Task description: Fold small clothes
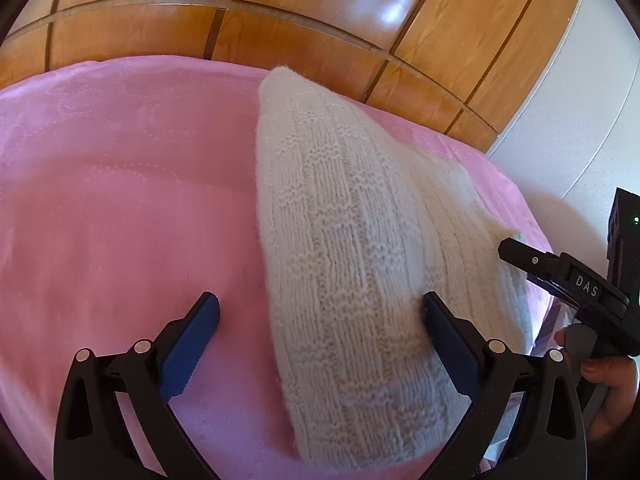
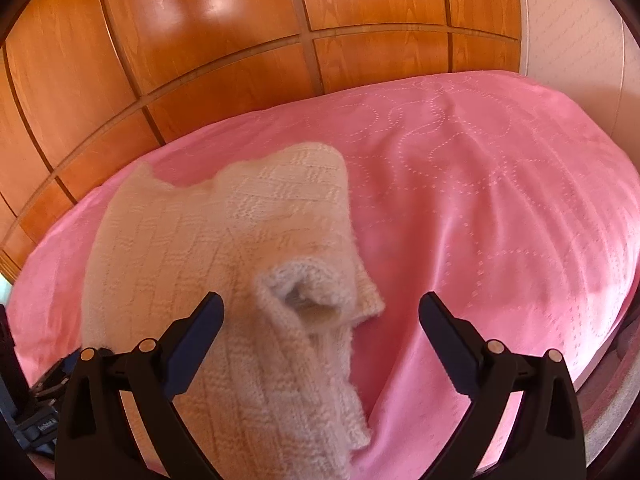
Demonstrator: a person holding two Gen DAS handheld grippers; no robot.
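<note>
A cream knitted sweater point(image 1: 344, 264) lies folded lengthwise on the pink bedspread point(image 1: 120, 200). My left gripper point(image 1: 320, 308) is open, its jaws spread wide, with the near end of the sweater between them and against the right finger. The right gripper shows in the left wrist view point(image 1: 560, 276) beside the sweater's right edge. In the right wrist view the sweater point(image 2: 208, 240) lies left of centre with a sleeve cuff point(image 2: 308, 292) folded up on top. My right gripper point(image 2: 320, 308) is open, the cuff between its fingers, nothing gripped.
A glossy wooden panelled wardrobe point(image 1: 280, 28) stands behind the bed. A white wall point(image 1: 580, 140) is at the right. The bedspread point(image 2: 500, 200) extends to the right of the sweater. A hand point(image 1: 608, 372) holds the right gripper's handle.
</note>
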